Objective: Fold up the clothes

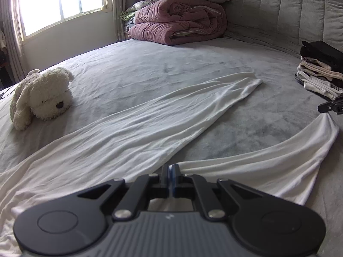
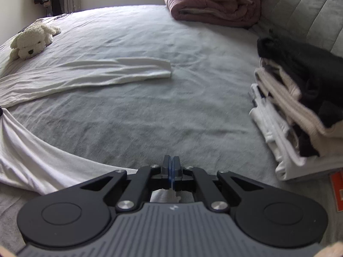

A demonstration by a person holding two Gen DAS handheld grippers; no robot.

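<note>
A grey bed (image 1: 150, 68) filled both views, its quilted headboard (image 1: 278, 10) rising at about one o'clock in the left wrist view. Across the sheet lay the white garment (image 1: 133, 126), a long-sleeved piece spread from seven o'clock toward the centre, one sleeve (image 2: 128, 70) reaching out flat toward two o'clock in the left view and lying at ten o'clock in the right one. A second stretch of the same cloth hung taut between the two tools, sagging in a curve at four o'clock in the left view.

At twelve o'clock sat a folded mauve quilt (image 1: 178, 21) with a pillow on top. A stack of folded clothes (image 2: 300, 107), black over beige over white, stood at three o'clock in the right view, well apart from the garment. A white plush dog (image 1: 42, 94) lay at nine o'clock in the left view.

The left gripper (image 1: 170, 169) was clamped tight on the garment's edge at six o'clock. The right gripper (image 2: 171, 165) was likewise closed, with white cloth bunched behind its fingers; from the left view its tip pinched the fabric's corner at three o'clock.
</note>
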